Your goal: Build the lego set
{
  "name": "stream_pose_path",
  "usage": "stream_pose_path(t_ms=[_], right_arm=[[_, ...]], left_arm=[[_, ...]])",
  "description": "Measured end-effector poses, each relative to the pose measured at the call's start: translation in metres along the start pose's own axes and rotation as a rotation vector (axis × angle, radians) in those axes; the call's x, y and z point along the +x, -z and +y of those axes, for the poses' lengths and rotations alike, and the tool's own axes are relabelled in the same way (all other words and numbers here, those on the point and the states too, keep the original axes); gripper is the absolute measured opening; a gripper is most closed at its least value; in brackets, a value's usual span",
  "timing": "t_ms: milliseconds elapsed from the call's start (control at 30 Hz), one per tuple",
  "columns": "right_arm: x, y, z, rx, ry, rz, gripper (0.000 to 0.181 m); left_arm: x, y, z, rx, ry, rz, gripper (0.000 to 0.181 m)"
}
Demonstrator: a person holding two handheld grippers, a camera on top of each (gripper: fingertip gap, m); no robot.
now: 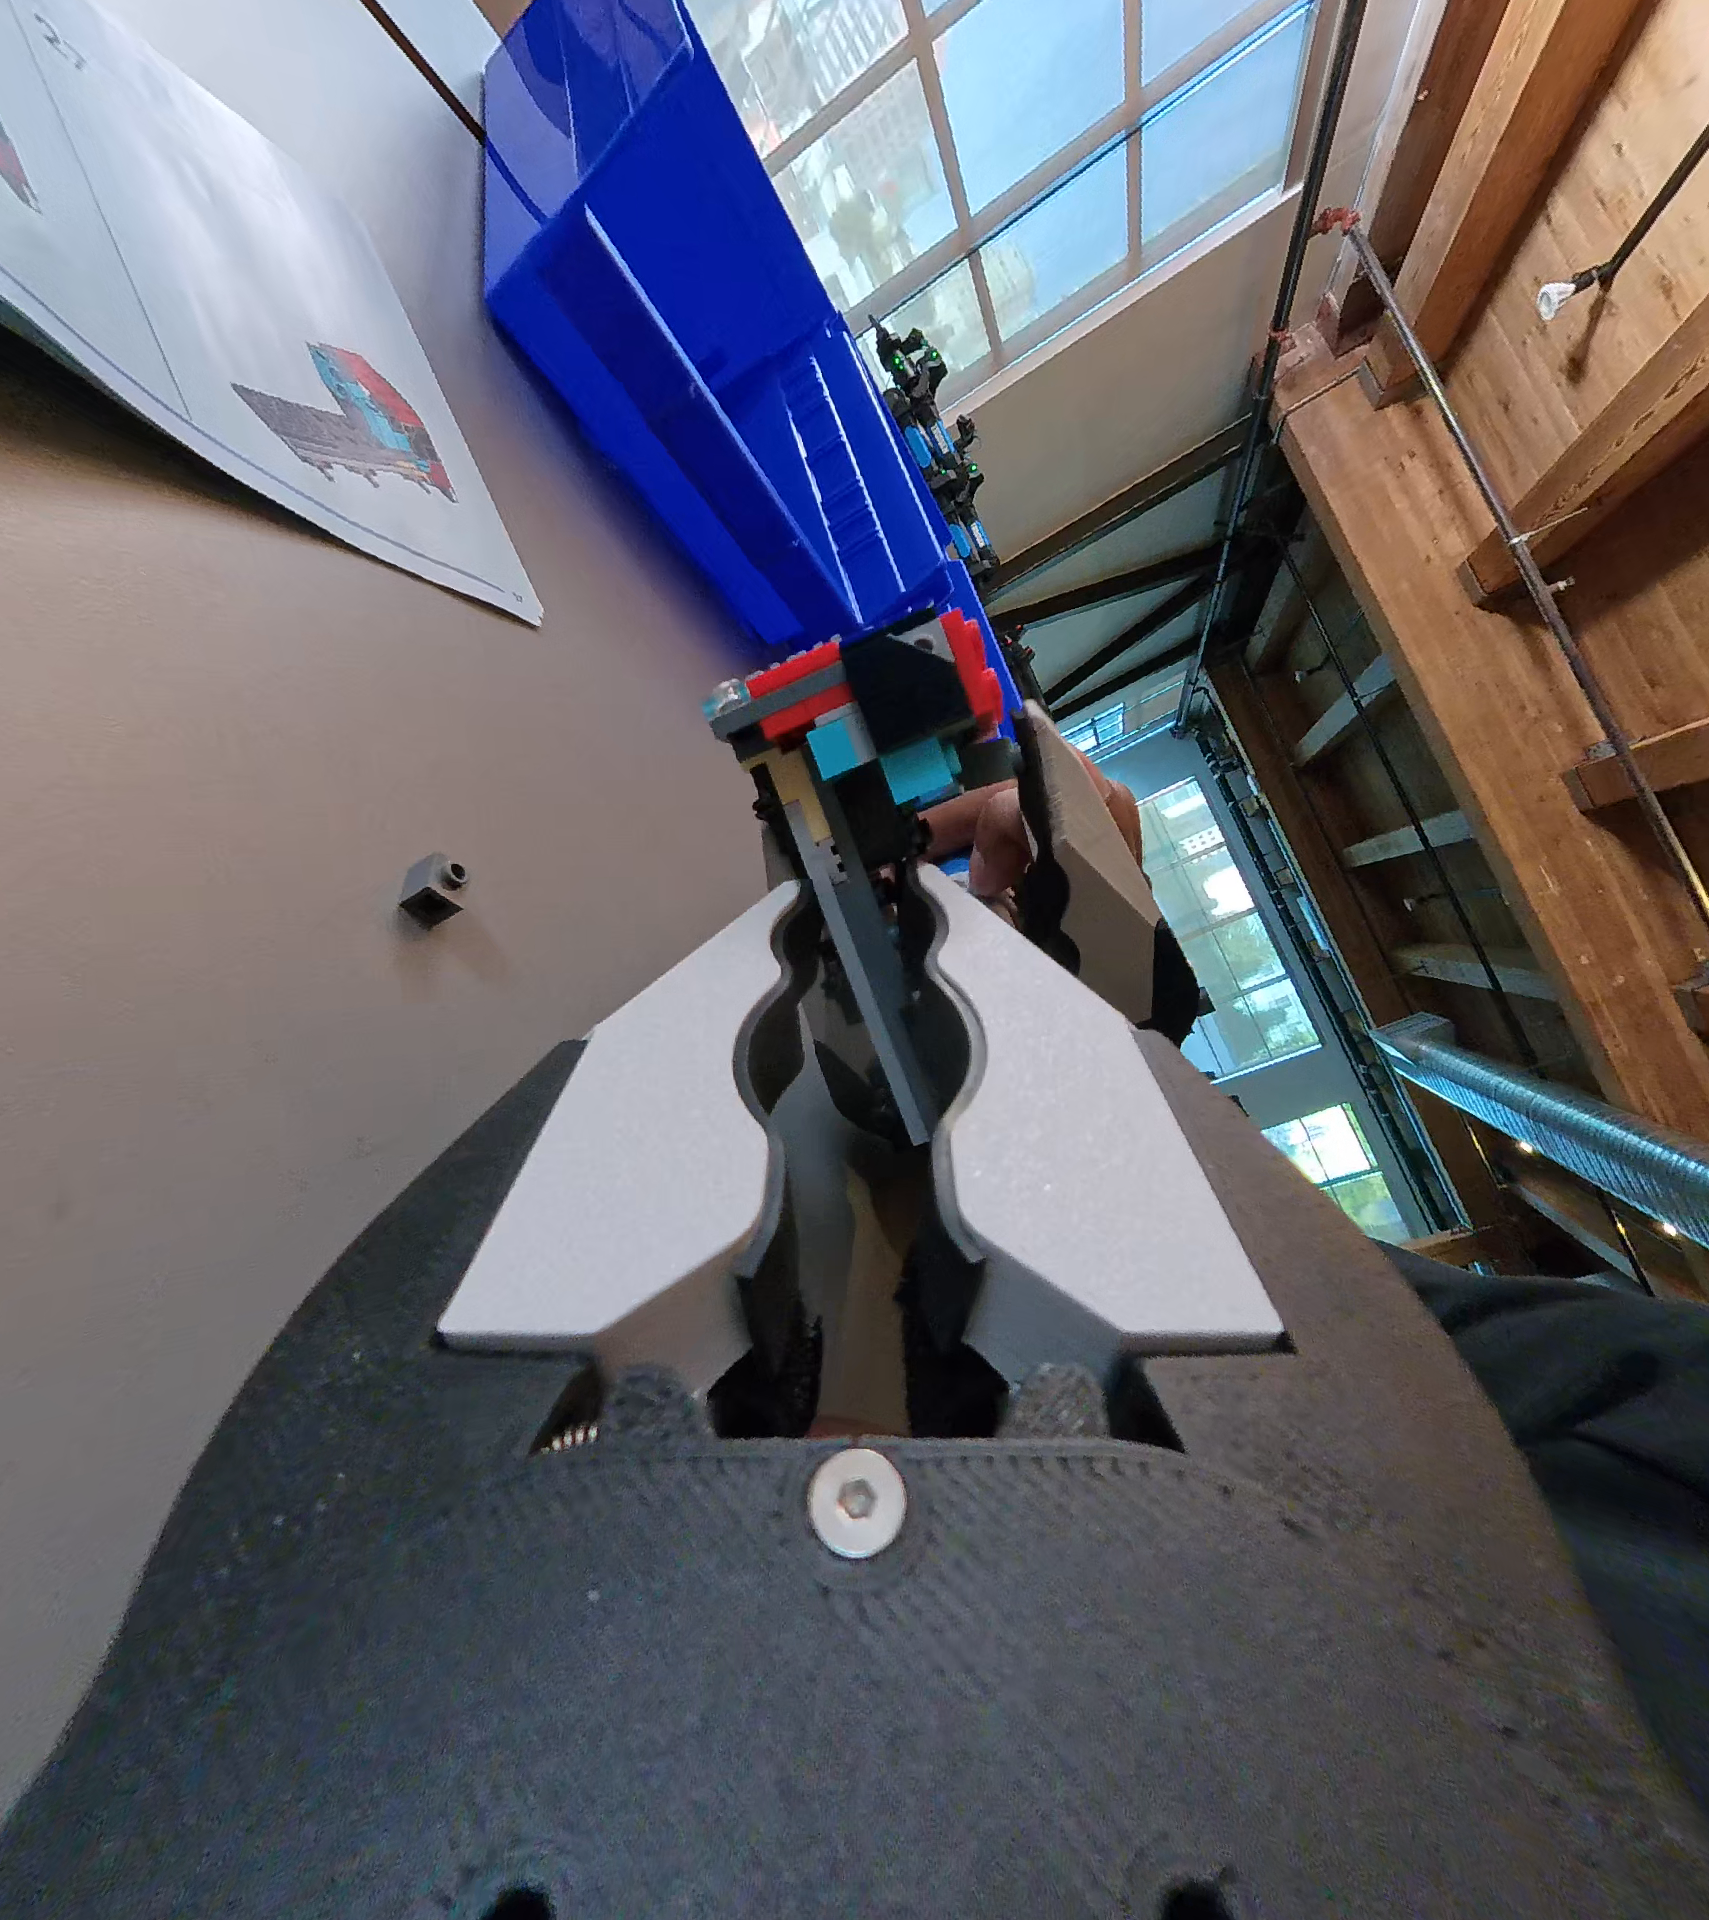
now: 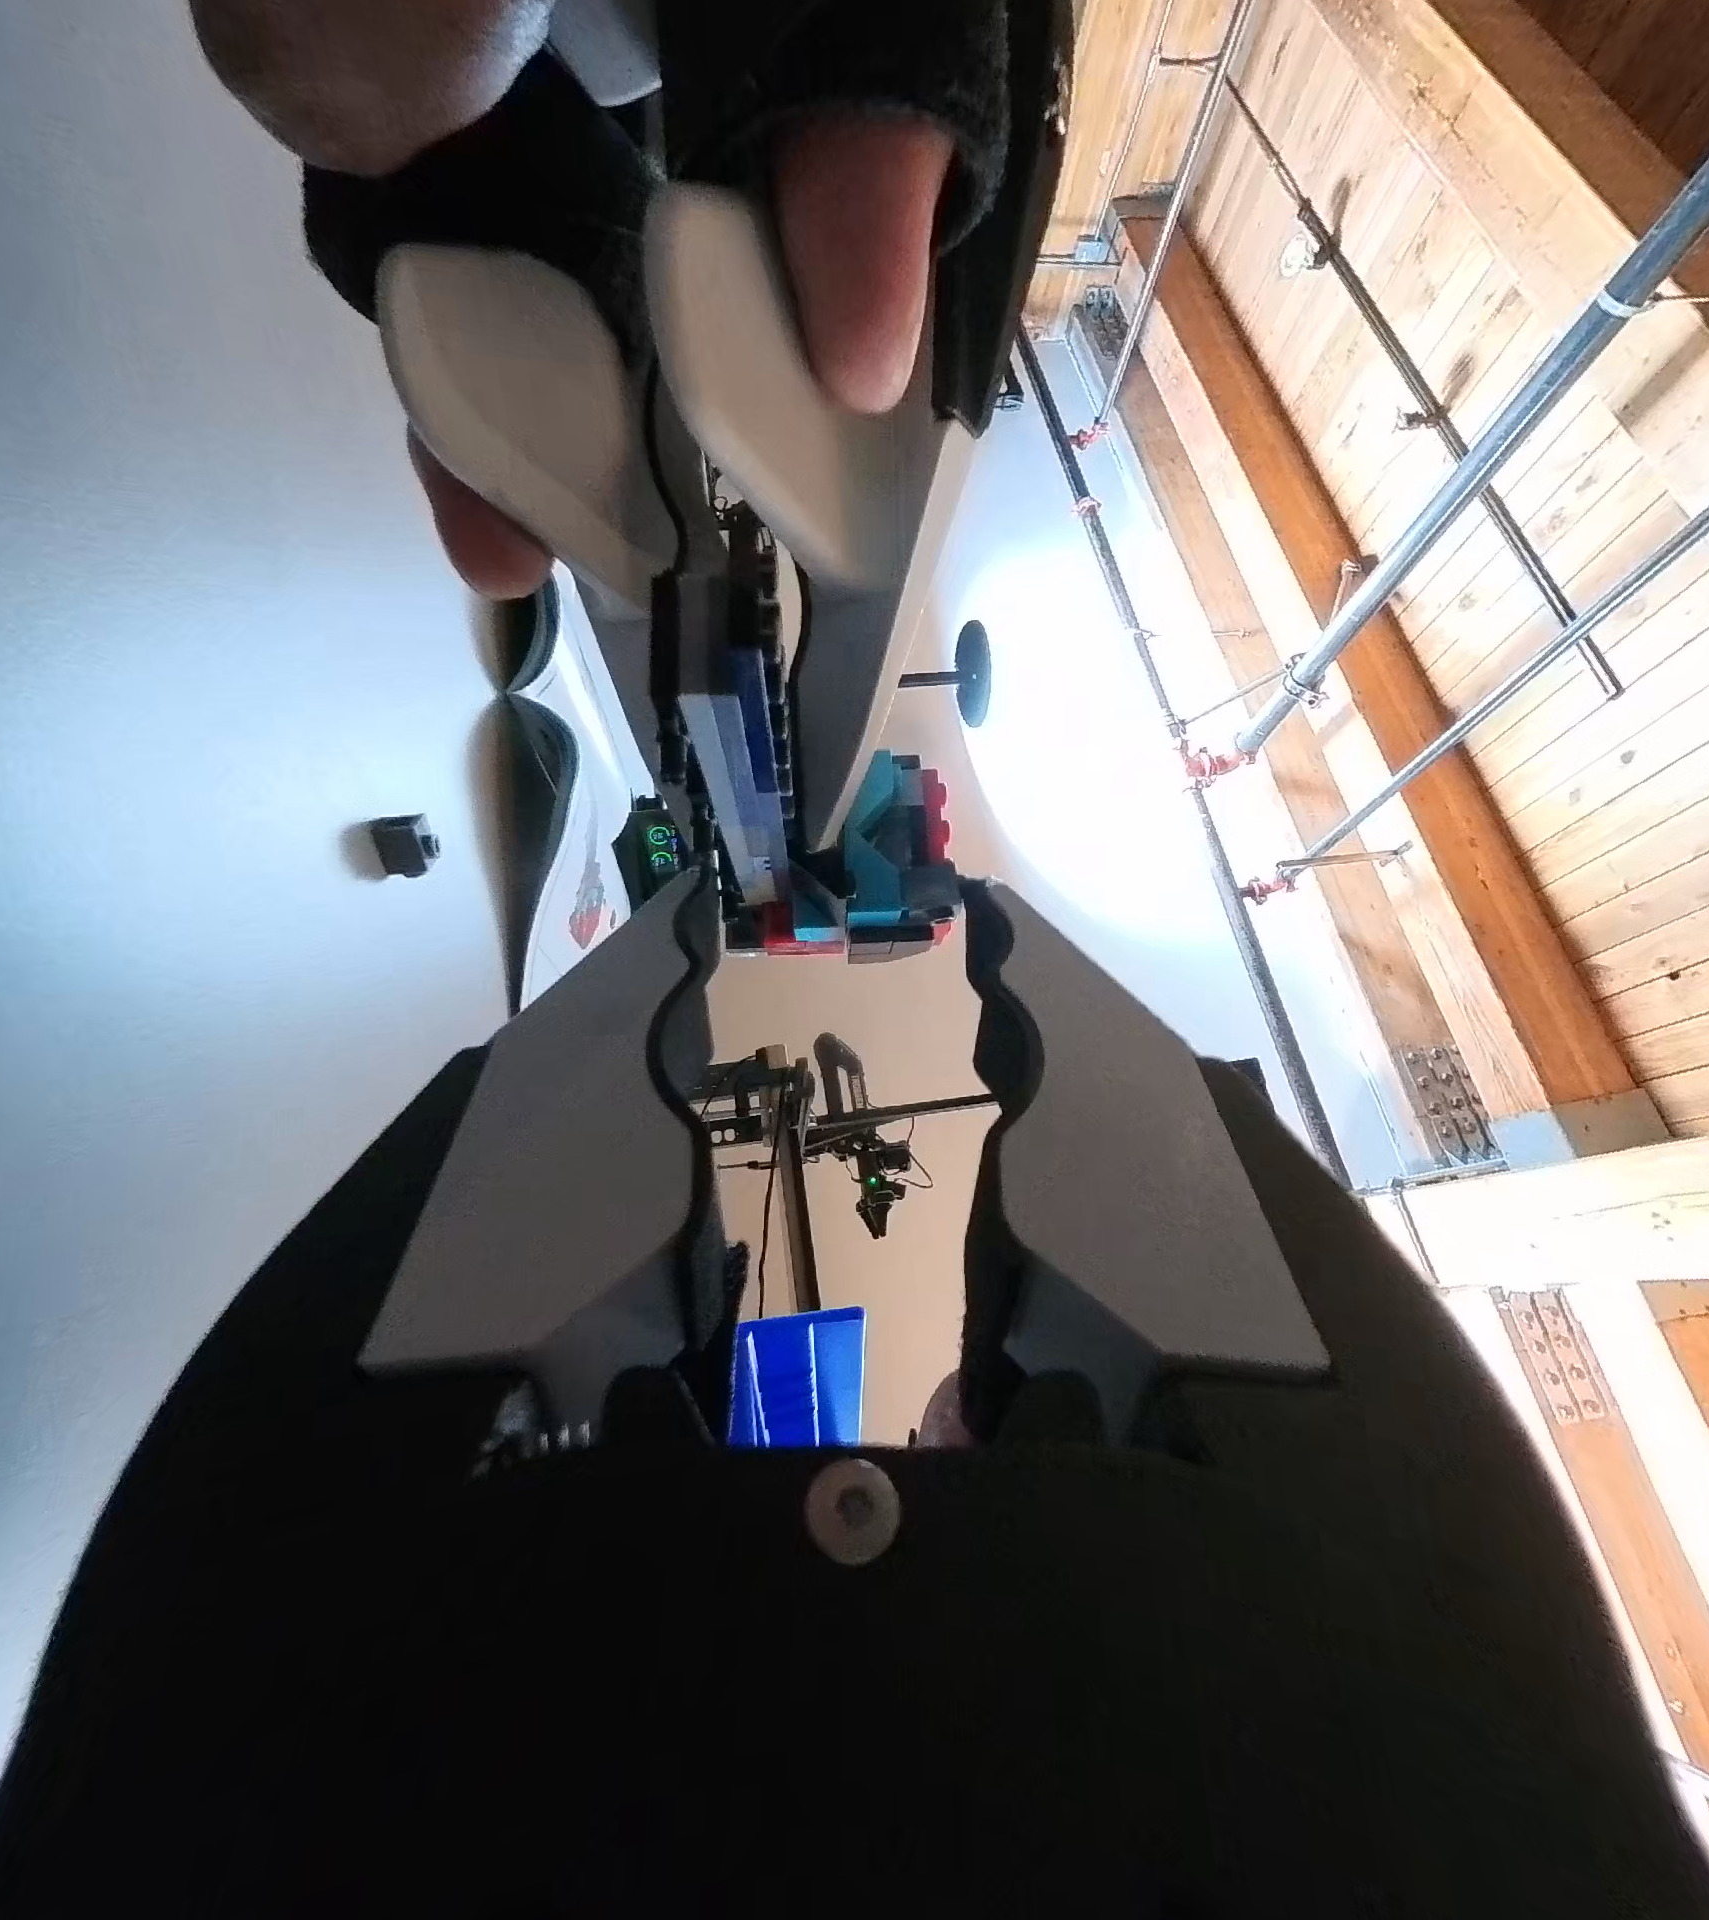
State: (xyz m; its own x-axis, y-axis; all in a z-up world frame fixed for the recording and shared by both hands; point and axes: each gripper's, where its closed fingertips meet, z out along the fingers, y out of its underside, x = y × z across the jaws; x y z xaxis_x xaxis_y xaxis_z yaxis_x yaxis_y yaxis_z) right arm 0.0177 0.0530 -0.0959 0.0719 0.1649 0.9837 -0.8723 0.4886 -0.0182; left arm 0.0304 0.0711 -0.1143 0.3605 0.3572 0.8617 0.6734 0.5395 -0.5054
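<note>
Lego model (image 1: 855, 717) clamped by left gripper (image 1: 865, 883); instruction booklet (image 1: 206, 343) visible only there.

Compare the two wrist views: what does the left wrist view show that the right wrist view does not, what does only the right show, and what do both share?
Only the left wrist view shows the left gripper from behind, shut on the lego model, and the printed drawings on the open instruction booklet.

Only the right wrist view shows the right gripper with its jaws open at the model's end, and the gloved hand holding the other gripper.

Both show the model, the loose dark brick on the table, and a blue bin.
</note>
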Motion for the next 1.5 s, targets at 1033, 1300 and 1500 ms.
stream_pose_path(t_ms=[1033,1300,1500], right_arm=[[0.0,0.0,0.002,-0.014,-0.049,-0.041,0.046],[0.005,-0.001,0.002,-0.019,-0.069,-0.006,0.046],[0.009,0.0,0.0,-0.018,-0.046,0.011,0.046]], left_arm=[[0.005,-0.001,0.0,-0.007,-0.115,-0.009,0.013],[0.009,-0.002,-0.001,0.009,-0.08,0.024,0.014],[0.016,0.0,0.0,-0.009,-0.024,0.108,0.016]])
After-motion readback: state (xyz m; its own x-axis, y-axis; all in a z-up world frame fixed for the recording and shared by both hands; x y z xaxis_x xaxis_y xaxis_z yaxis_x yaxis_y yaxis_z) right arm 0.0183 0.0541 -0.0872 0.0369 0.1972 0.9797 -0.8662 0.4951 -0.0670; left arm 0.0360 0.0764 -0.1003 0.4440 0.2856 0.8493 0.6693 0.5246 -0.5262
